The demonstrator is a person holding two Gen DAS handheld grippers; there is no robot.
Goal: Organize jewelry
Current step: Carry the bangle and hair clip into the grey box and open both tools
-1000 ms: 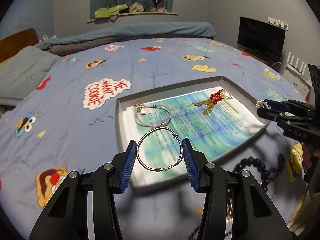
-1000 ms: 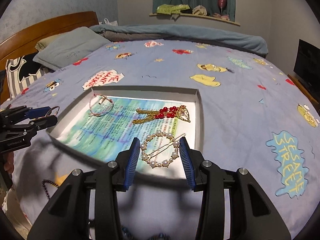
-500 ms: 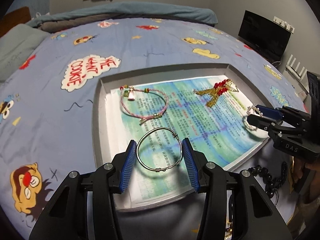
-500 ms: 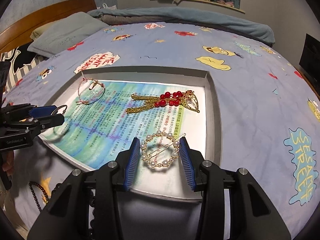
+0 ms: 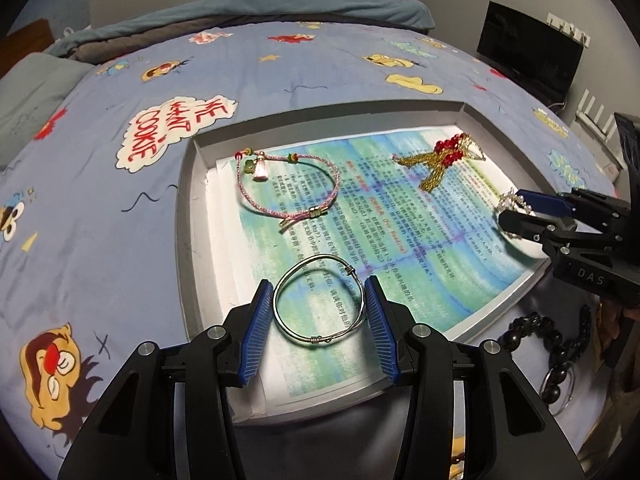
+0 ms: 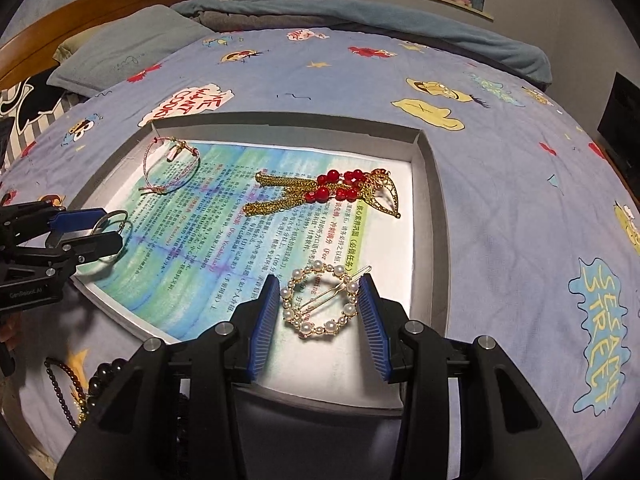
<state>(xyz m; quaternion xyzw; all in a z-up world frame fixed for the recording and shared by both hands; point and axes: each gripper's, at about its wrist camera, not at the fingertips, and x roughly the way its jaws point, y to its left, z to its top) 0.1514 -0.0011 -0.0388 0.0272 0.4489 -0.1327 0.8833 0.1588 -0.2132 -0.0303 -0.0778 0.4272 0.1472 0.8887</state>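
Bedspread (image 6: pixel 500 168) with tray (image 5: pixel 184 216), mid-frame: two pieces already lie inside. Your left gripper (image 5: pixel 320 312) grips a bangle (image 5: pixel 319 305), your right gripper (image 6: pixel 320 304) a pearl clip (image 6: pixel 319 301), both over the tray; black beads (image 5: pixel 560 344) remain outside, lower right.

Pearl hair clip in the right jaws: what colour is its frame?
Gold, ringed with white pearls; the pearl hair clip shows best in the right wrist view.

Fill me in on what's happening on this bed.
A person with two handheld grippers is sorting jewelry into a shallow grey box. The left gripper holds a silver wire bangle, the right gripper a pearl ring hair clip, both over the box. A pink cord bracelet and a red-beaded gold tassel piece already lie inside.
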